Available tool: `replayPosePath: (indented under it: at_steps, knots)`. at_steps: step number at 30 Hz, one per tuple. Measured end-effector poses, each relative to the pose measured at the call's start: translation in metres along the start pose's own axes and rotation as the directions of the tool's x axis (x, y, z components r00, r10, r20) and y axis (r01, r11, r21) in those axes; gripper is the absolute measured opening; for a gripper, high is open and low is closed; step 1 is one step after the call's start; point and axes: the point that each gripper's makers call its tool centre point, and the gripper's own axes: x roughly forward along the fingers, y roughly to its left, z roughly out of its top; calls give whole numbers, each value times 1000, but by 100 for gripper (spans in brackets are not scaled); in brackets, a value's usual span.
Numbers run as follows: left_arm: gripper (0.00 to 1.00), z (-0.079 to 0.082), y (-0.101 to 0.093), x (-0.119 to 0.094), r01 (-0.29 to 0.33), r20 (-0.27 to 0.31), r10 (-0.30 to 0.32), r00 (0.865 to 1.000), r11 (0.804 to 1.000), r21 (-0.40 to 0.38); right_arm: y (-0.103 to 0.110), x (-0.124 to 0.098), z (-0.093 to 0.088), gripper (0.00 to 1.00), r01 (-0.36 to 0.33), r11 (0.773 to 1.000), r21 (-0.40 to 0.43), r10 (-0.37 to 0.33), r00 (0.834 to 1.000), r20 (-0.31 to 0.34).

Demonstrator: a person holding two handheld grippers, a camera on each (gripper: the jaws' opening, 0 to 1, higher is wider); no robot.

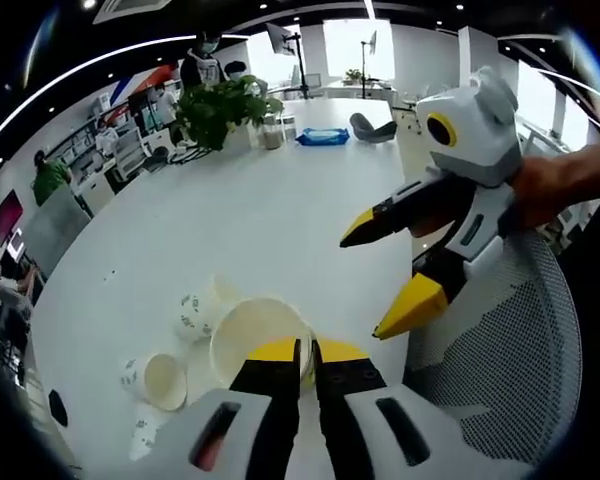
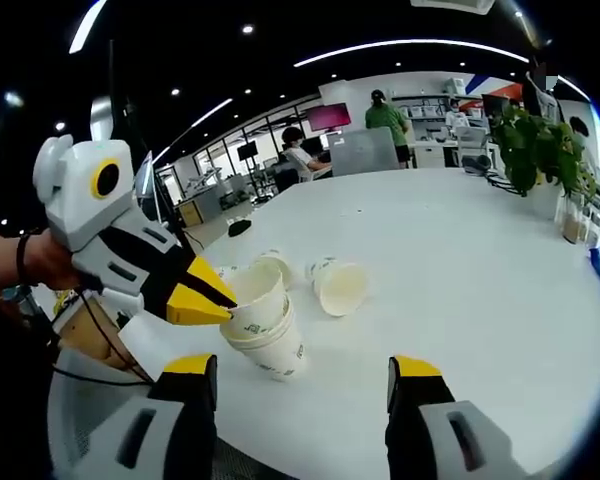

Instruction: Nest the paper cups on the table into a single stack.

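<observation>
White counter (image 2: 500,280) carries the cups. Left hand-held gripper (image 2: 212,298) is clamped on the rim of the cup stack (image 2: 265,335), which stands near the counter's edge. Beside the stack, a loose cup (image 2: 340,285) lies on its side. Right hand-held gripper (image 2: 302,375) hangs wide open and empty, just short of the stack.

Stacked cups (image 2: 265,325): on the table (image 2: 480,290), near its edge, nested in each other, in front of the loose cups.
Left gripper (image 2: 202,293): pinching the top cup's rim.
Loose cups (image 2: 340,286): lying on their sides just behind the stack.
Right gripper (image 2: 302,385): in front of the stack, apart from it.
Plant (image 2: 535,150): far back on the table.
</observation>
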Motion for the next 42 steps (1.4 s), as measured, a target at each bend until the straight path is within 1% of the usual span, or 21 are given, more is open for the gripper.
replayPosePath:
  at_steps: [8,13,17,20,23,25,27,29,30,32,33,35,37,38,39,40,41,42]
  knots:
    - [4,-5,2,0,-1,2,1,1000,1000,-13,2,0,-1,69,-2,1000,-3,2,1000,-10]
    - [4,-1,-1,-8,-3,18,3,1000,1000,-14,4,0,-2,69,-4,1000,-10,4,1000,-17]
    - [5,-3,1,-10,-12,21,12,1000,1000,-13,4,0,-2,69,-4,1000,-13,4,1000,-22]
    - [5,-4,4,-16,-29,25,30,999,999,-22,1,1,-3,69,-4,1000,-9,3,1000,-20]
    - [7,-10,9,-22,-49,30,50,998,998,-43,0,1,-3,69,-1,1000,-7,1,1000,-20]
    - [8,-13,14,-27,-66,30,68,997,996,-54,-1,2,-4,69,-1,1000,-11,1,1000,-22]
    - [8,-19,22,-33,-93,31,96,995,992,-83,0,2,-5,69,-3,1000,-14,3,1000,-25]
    - [9,-26,28,-42,-134,35,141,989,981,-142,-1,3,-6,69,-3,1000,-16,3,1000,-27]
    - [9,-30,35,-45,-151,35,159,987,974,-169,-2,4,-7,69,-4,1000,-17,3,1000,-29]
    - [10,-42,47,-52,-179,32,192,981,956,-233,-1,4,-7,69,-4,1000,-19,4,1000,-29]
    - [11,-50,54,-55,-197,26,211,977,943,-269,-2,4,-7,69,-2,1000,-18,2,1000,-29]
    - [12,-62,63,-61,-216,12,231,973,926,-311,-1,4,-8,69,-3,1000,-20,3,1000,-31]
    - [13,-75,74,-70,-245,-4,260,966,905,-347,0,3,-8,69,-5,1000,-24,4,999,-34]
    - [13,-77,76,-71,-250,-6,265,964,902,-352,1,4,-8,69,-5,1000,-26,4,999,-36]
    - [14,-87,89,-75,-269,-15,284,959,887,-375,1,4,-8,69,-6,1000,-28,5,999,-38]
    - [15,-89,91,-79,-281,-20,298,954,873,-398,1,4,-9,69,-7,1000,-29,5,999,-38]
    - [15,-91,94,-81,-285,-24,302,953,866,-410,1,4,-9,69,-7,1000,-30,6,999,-38]
    - [15,-96,99,-85,-294,-27,313,949,854,-429,1,4,-9,69,-7,999,-31,6,999,-39]
